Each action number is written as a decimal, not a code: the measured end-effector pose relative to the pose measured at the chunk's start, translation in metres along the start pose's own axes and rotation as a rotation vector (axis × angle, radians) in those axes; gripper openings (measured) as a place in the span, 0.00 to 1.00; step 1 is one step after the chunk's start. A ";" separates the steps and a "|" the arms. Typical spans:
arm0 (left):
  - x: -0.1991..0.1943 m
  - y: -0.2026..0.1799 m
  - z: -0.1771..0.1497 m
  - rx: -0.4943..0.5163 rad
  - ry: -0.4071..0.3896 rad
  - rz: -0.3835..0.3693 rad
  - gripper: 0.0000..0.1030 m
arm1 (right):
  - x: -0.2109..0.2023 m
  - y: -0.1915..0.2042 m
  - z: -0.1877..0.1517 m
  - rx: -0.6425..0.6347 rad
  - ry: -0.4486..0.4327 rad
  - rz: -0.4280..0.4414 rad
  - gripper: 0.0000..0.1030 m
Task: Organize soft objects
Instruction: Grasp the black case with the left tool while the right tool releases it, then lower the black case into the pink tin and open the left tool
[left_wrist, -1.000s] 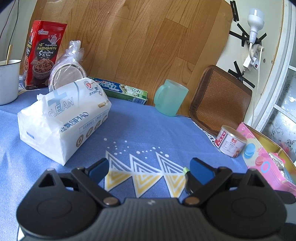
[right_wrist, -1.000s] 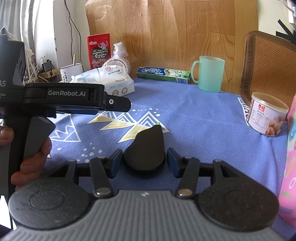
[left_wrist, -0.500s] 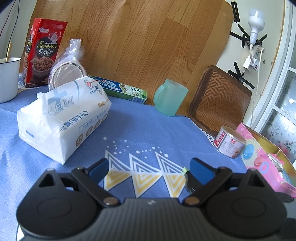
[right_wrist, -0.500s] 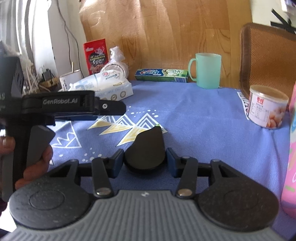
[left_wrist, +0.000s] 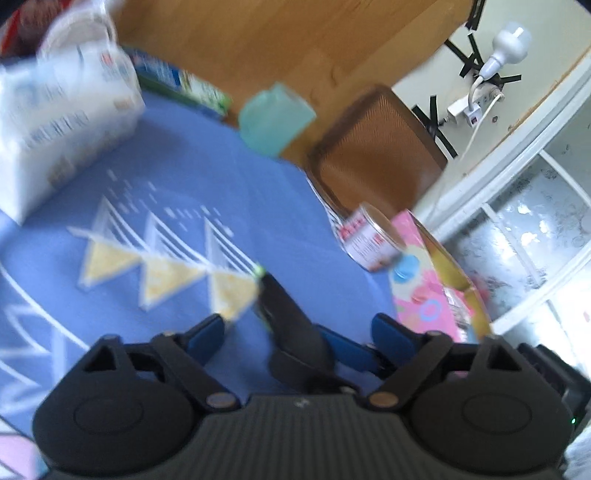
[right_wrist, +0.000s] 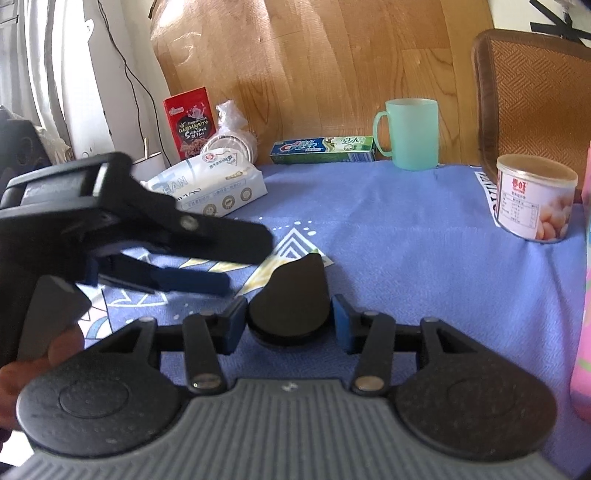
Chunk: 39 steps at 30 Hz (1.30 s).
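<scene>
With our right claw (right_wrist: 288, 323) pinching the dark pouch (right_wrist: 291, 299) near the tissue pack (right_wrist: 210, 182) and our left claw (left_wrist: 295, 328) closing, half-spread, beside it, colliding claws could knock the pouch loose.

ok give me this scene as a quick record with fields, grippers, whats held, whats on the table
right gripper: shut on dark teardrop-shaped soft object
left gripper: jaws have just been closing, pads not pressing on anything; picture blurred
surface: blue patterned tablecloth
soft item: white tissue pack, back left
back row: red snack bag, toothpaste box, green plastic mug
right side: white labelled tin can
</scene>
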<state>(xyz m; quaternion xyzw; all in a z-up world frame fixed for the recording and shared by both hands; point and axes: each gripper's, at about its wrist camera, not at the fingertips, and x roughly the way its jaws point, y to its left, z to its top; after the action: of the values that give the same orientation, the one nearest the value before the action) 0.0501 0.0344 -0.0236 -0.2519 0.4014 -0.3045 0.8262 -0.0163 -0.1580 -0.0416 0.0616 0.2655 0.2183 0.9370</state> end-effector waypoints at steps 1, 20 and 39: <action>0.006 0.000 0.000 -0.018 0.015 -0.015 0.63 | -0.001 0.000 0.000 0.001 -0.003 0.000 0.50; 0.102 -0.198 -0.011 0.376 0.150 -0.239 0.50 | -0.145 -0.059 -0.019 -0.021 -0.395 -0.516 0.50; 0.087 -0.194 -0.027 0.425 0.027 -0.124 0.77 | -0.186 -0.117 -0.031 0.090 -0.527 -0.864 0.67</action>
<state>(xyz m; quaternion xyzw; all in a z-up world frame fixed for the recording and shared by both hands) 0.0124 -0.1655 0.0450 -0.0920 0.3229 -0.4358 0.8351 -0.1300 -0.3449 -0.0075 0.0394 0.0304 -0.2237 0.9734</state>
